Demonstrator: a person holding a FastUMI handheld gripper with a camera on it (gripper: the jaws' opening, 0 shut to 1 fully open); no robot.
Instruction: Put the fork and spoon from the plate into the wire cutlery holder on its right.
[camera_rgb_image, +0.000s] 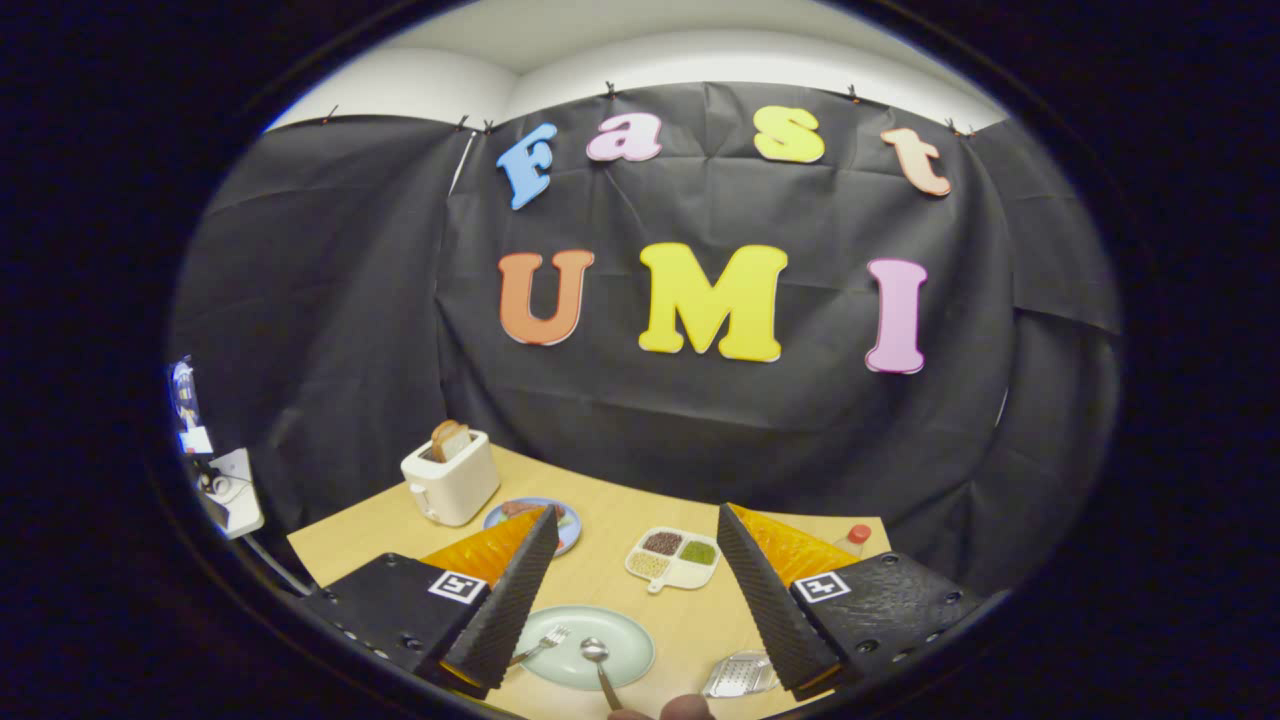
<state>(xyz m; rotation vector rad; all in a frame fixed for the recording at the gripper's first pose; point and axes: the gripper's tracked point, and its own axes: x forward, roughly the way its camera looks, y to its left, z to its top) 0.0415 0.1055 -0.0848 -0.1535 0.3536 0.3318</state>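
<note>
A pale green plate (620, 640) lies on the wooden table, low between my two fingers. A silver fork (545, 642) rests on its left part, close to my left finger (515, 590). A silver spoon (598, 662) lies across the plate's near rim, bowl on the plate and handle pointing toward me. The wire cutlery holder (740, 675) sits to the plate's right, partly hidden by my right finger (765, 590). My gripper (635, 525) is open, held above the table with nothing between the fingers.
A white toaster (452, 478) with bread in it stands at the back left, a blue plate (535, 512) beside it. A white divided dish (672, 558) of beans lies mid-table beyond the plate. A red-capped bottle (855, 537) stands at the far right. A fingertip (685, 708) shows by the spoon handle.
</note>
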